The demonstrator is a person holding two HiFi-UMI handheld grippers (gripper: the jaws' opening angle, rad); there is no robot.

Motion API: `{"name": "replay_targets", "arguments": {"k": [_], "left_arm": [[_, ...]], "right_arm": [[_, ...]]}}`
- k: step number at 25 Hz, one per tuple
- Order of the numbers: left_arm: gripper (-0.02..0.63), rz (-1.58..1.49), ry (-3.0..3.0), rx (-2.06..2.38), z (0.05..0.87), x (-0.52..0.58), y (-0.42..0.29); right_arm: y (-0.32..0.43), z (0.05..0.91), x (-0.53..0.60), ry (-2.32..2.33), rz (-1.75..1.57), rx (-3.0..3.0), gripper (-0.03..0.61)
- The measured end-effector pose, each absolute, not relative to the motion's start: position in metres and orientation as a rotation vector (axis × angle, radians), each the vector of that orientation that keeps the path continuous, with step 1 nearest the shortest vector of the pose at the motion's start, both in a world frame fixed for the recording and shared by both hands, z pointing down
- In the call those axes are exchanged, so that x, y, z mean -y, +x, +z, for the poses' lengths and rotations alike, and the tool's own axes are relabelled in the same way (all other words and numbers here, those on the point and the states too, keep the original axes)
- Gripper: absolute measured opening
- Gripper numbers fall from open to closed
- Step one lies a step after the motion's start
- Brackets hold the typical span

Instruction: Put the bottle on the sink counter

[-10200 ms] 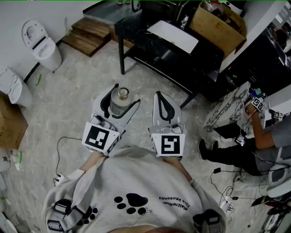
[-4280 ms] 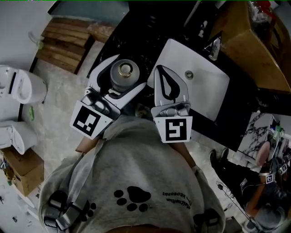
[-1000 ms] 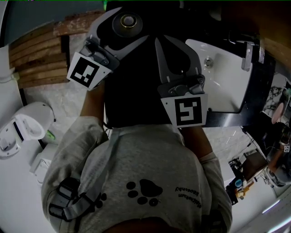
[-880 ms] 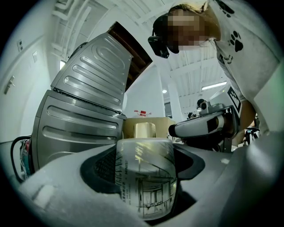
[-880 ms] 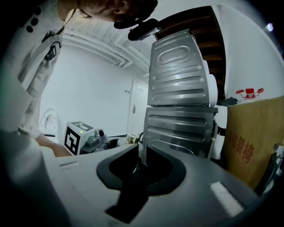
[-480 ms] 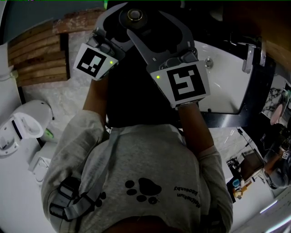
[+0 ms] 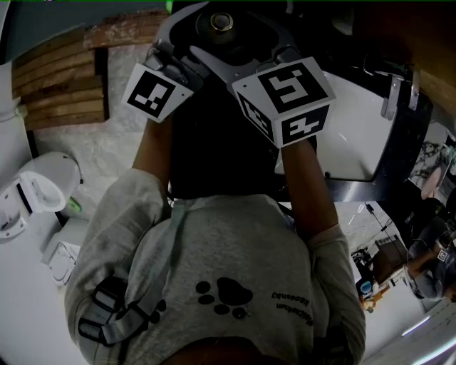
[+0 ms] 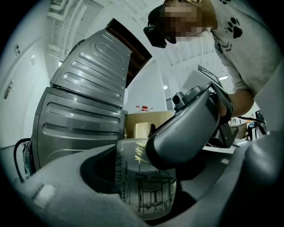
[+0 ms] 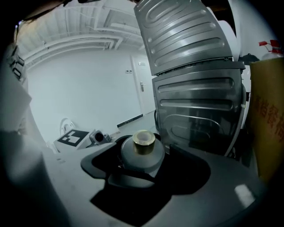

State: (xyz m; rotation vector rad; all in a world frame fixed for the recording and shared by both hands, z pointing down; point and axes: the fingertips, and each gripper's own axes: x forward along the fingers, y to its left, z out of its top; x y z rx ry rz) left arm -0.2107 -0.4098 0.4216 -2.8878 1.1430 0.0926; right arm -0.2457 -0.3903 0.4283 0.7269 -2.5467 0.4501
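Observation:
The bottle (image 7: 221,21), clear glass with dark print and a gold cap, stands upright over the black sink counter (image 7: 214,150) at the top of the head view. My left gripper (image 7: 203,36) is shut on the bottle's body (image 8: 144,186). From the right, my right gripper (image 7: 242,43) reaches in, its marker cube tilted toward the camera. Its jaws are opening and stand wide to either side of the bottle (image 9: 143,148) without pressing on it. One right jaw crosses in front of the bottle in the left gripper view. The bottle's base is hidden.
A white sink basin (image 7: 349,135) with a faucet (image 7: 390,96) lies right of the grippers. A ribbed grey metal bin (image 9: 195,111) with a raised lid stands just behind the bottle, a cardboard box (image 9: 268,128) beside it. A toilet (image 7: 43,192) and wooden boards (image 7: 57,85) are at left.
I have walked from the open floor to the sink counter with the bottle. In the last second the right gripper swung left to the bottle and its jaws spread open.

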Motion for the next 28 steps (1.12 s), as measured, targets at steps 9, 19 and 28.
{"name": "replay_targets", "arguments": {"k": [9,19,28], "left_arm": [[0.342,-0.059,-2.856,-1.142,0.428,0.415,-0.21],[0.345,-0.389,-2.8,-1.118,0.45,0.419,-0.213],[0.364,-0.57,-2.75,-1.13,0.471,0.421,-0.211]], "right_arm": [[-0.25,0.434,0.398,0.713,0.448,2.521,0.319],[-0.252,0.446,0.4,0.739,0.39,2.468,0.302],[-0.252,0.453,0.401,0.738,0.323,2.407,0.301]]}}
